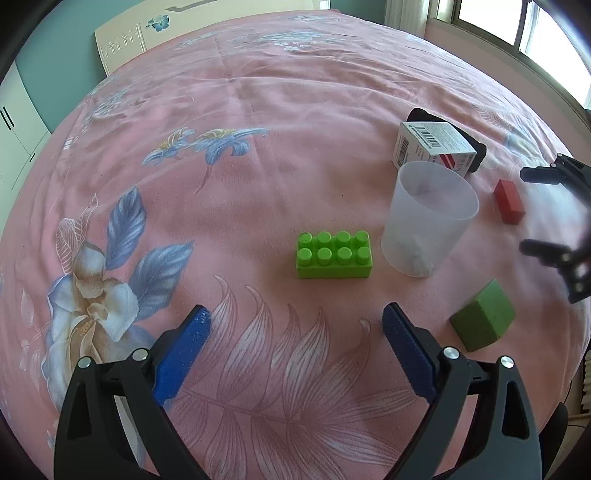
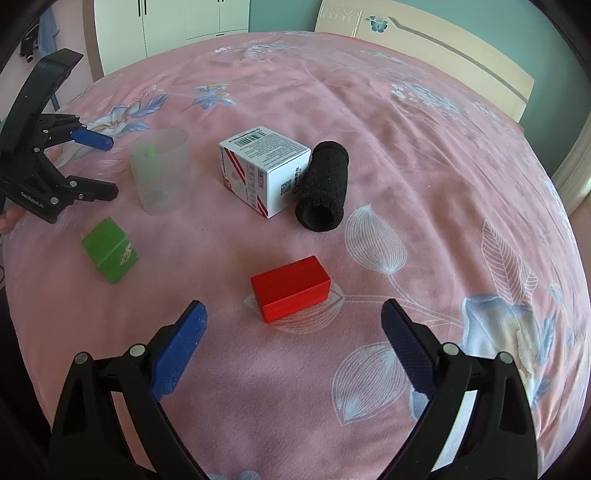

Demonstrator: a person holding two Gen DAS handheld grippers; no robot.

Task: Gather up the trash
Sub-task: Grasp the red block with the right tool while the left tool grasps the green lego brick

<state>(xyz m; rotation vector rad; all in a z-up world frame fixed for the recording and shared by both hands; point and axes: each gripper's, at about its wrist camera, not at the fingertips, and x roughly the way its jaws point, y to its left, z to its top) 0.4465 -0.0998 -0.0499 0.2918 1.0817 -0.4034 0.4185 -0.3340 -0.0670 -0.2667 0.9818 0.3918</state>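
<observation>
A translucent plastic cup stands upright on the pink bedsheet with a crumpled white scrap at its bottom. My left gripper is open, with nothing between its fingers, just short of a green studded brick that lies left of the cup. My right gripper is open too, right in front of a red block. A white carton lies beyond the cup, beside a black foam tube.
A green wooden block lies near the cup on the side toward me. The floral sheet spreads wide to the left. A headboard, white wardrobes and a window border the bed.
</observation>
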